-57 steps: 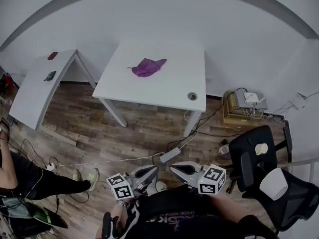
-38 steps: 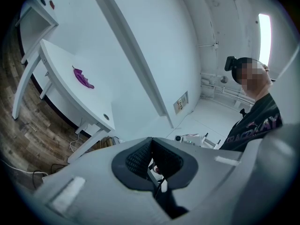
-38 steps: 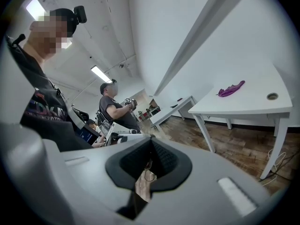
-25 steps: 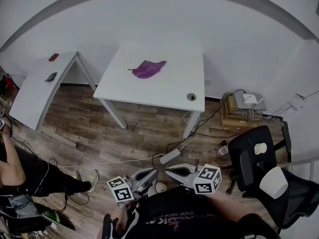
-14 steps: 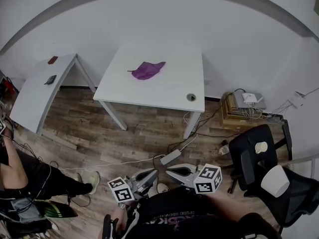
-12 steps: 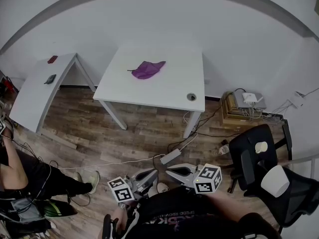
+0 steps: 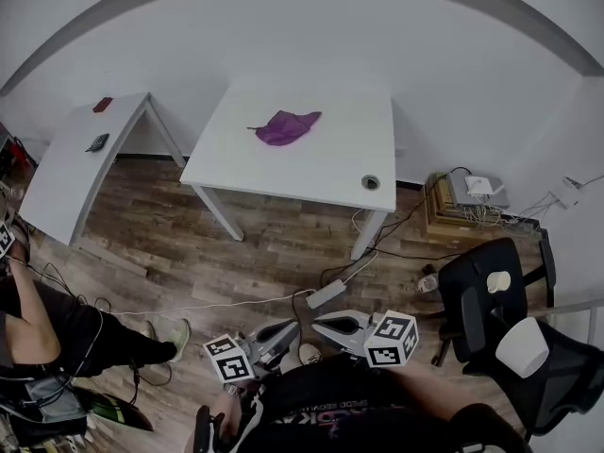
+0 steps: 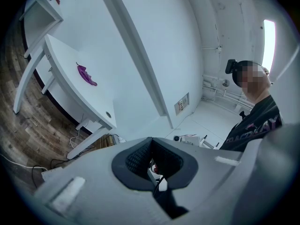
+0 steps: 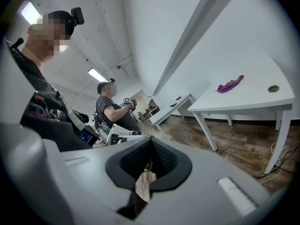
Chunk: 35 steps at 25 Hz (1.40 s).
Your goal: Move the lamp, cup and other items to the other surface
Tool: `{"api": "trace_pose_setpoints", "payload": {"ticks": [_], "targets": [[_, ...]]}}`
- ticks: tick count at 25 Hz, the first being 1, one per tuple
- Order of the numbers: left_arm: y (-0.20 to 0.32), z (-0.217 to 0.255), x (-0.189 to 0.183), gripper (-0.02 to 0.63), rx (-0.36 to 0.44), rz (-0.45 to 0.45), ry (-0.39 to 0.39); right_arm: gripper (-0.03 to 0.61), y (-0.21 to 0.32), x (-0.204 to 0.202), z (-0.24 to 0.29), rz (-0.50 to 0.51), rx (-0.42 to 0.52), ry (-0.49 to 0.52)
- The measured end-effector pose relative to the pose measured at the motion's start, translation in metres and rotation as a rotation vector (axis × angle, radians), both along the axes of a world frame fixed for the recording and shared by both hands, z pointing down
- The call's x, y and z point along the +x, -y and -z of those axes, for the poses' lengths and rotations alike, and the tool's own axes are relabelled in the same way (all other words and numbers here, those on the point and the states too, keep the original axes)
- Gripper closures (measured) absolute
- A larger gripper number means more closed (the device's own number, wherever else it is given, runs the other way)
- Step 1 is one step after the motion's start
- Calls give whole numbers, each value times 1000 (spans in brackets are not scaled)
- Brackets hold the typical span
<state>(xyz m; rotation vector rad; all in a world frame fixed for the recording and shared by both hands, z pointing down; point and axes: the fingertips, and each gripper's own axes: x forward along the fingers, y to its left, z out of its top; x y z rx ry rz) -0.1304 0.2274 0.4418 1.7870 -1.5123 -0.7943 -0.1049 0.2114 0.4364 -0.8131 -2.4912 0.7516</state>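
Low in the frame, by the person's lap, the left gripper and right gripper each have jaws pressed together on nothing. The purple cloth lies on the white table at upper centre. A second white table stands at upper left.

Dark wood-plank floor runs up to a plain white wall. A white power strip lies on the planks, and a thin white cable trails from it toward the left. By the wall at the right stands a low wooden box, with a white device and a tangle of cables on top. At the left edge a person sits in dark trousers and light shoes.
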Motion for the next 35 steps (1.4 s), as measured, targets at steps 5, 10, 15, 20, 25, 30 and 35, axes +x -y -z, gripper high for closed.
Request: {"api": "trace_pose_setpoints", "payload": {"ticks": [5,10,15,20,25,30,35], "targets": [[0,-1,-3,618,-1,2,-4,575,0,-3,-2,4,-2,-6],[1,-3,-6,618,-1,6,-10,575,0,-6,-3,11,1,-11],[0,-4,-7,618,-2,10,-11,575,-2,-8,-5,22,2,-15],[-2,-5,-9,618,-3,19,-17,575,-5,-10,-6,34,2,-16],[-3,-4,-8,618,-5,20,-14,575,-6,-9,-5,38,2,-13],[-4,-3,-2,618,-6,15,-10,575,-7,-4,-3,33,1,-9],[-2,0,4,618,5,-6,-10,575,-5,1,-2,19,3,-3]]}}
